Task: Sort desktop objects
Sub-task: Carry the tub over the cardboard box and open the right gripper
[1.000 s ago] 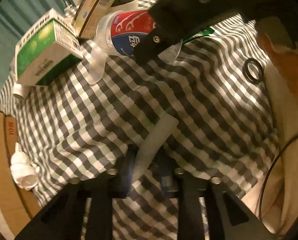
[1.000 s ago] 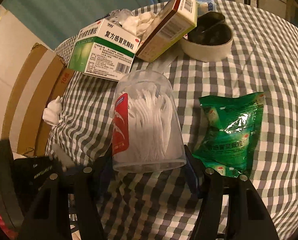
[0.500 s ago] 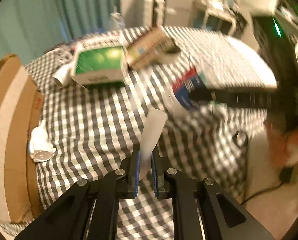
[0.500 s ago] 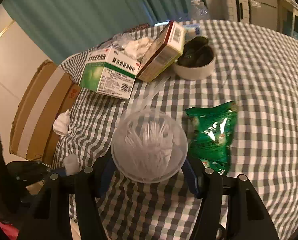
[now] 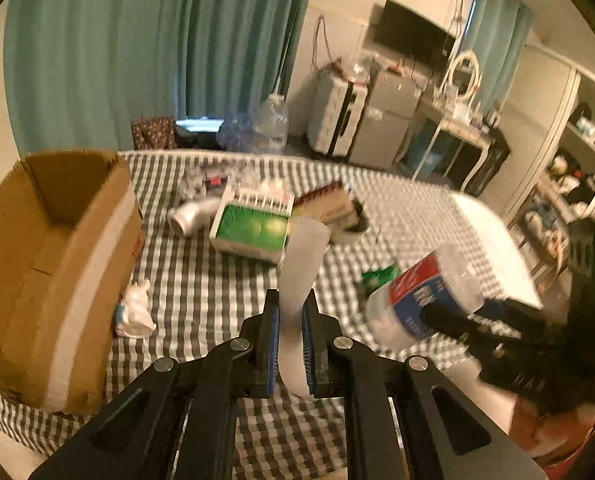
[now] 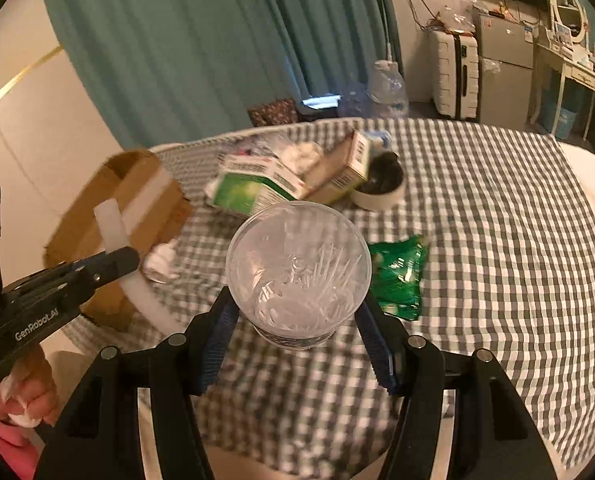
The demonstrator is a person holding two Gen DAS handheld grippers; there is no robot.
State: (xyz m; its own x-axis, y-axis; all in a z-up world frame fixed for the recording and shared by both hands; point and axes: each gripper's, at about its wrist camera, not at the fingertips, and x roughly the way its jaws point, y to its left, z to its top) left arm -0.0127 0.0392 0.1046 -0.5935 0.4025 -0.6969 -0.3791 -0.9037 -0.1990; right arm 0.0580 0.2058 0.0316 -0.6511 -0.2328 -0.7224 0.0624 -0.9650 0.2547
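My left gripper [image 5: 289, 320] is shut on a flat white curved plastic piece [image 5: 301, 264] that sticks up past its fingers, held above the checked tablecloth [image 5: 201, 280]. My right gripper [image 6: 297, 312] is shut on a clear round tub of white floss picks [image 6: 297, 264], lifted off the table; in the left wrist view the tub [image 5: 421, 300] shows its red and blue label at the right. From the right wrist view the left gripper [image 6: 109, 260] and its white piece [image 6: 113, 228] appear at the left, near the open cardboard box [image 6: 137, 208].
The cardboard box [image 5: 53, 264] stands open at the table's left edge, a crumpled white tissue [image 5: 133, 312] beside it. Farther back lie a green medicine box [image 5: 253, 232], a brown carton [image 5: 329, 204], a white bottle [image 5: 193, 216] and a round dish [image 6: 381, 188]. A green sachet [image 6: 401, 276] lies mid-table.
Both grippers rose from the table with their loads. The left one rolled upright, so its view swung from the cloth to the room. The tub tipped its clear end toward the right camera.
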